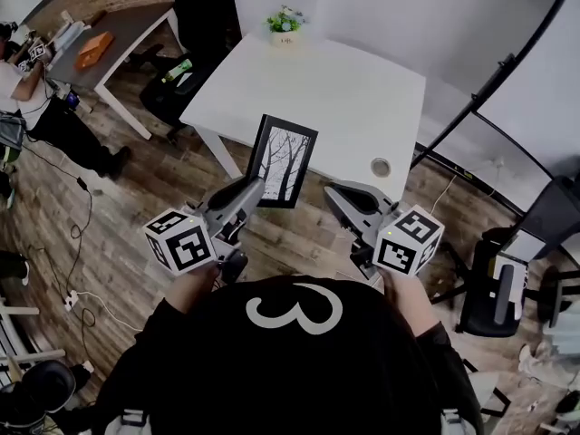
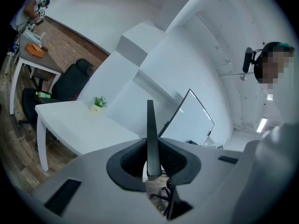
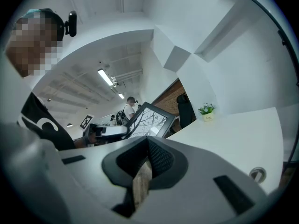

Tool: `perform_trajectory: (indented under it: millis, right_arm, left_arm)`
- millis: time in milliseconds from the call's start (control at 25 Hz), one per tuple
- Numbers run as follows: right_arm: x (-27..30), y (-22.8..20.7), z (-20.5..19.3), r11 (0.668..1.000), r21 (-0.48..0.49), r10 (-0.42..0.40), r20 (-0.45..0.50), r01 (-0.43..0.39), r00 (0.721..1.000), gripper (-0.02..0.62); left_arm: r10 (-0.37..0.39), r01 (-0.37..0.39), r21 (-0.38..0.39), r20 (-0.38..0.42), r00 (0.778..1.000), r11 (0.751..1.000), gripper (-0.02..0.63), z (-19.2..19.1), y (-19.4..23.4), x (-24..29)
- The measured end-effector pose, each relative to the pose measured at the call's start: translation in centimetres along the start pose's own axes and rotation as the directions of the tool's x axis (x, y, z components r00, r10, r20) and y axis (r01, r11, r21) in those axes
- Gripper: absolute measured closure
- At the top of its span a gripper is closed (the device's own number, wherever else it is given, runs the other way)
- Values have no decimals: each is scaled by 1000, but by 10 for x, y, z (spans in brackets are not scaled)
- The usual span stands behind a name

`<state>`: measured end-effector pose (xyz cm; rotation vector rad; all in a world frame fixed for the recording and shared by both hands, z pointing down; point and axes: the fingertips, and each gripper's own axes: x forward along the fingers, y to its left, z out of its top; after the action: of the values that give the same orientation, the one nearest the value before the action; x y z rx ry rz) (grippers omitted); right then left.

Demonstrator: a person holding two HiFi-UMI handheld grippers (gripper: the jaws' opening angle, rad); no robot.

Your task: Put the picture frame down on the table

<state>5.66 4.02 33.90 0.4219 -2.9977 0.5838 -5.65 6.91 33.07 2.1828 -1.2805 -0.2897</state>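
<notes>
L gripper (image 1: 256,188) is clamped on the picture frame (image 1: 284,160), jaws pinching its lower left edge. In the left gripper view the frame runs edge-on straight up between the pads, w/ both pads pressed to it. Frame is black, holds a b&w print of bare trees, and hangs roughly upright, tilted a bit, in the air at the near edge of the white table (image 1: 344,89); as far as the head view shows it's clear of the top. R gripper (image 1: 332,190) sits just right of the frame, apart from it, jaws closed together w/ nothing between them; only wood floor (image 1: 136,198) shows through the gap behind the pads. Both grippers point toward the table. On the table: a small potted plant (image 1: 285,21) at the far edge and a round cable hole (image 1: 381,167) near the front right corner. Upper left there's a 2nd desk (image 1: 131,25) w/ an orange item (image 1: 93,49) on it, a black office chair (image 1: 177,84) between the two desks, and another person (image 1: 41,98) standing by the 2nd desk
</notes>
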Motion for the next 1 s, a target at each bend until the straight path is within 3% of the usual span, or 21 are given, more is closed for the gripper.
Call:
perform_trajectory:
  millis: [400,1000]
  right_arm:
    - [3,-21,13,999,-35,2,-2,-2,1000,572]
    - [33,-82,31,996,24,-87,29,86,996,572]
  left_arm:
    - [-8,8,12,27,1000,1000,528,16,4,25]
    - [-55,59,42,-73,996,997,527,46,40,85]
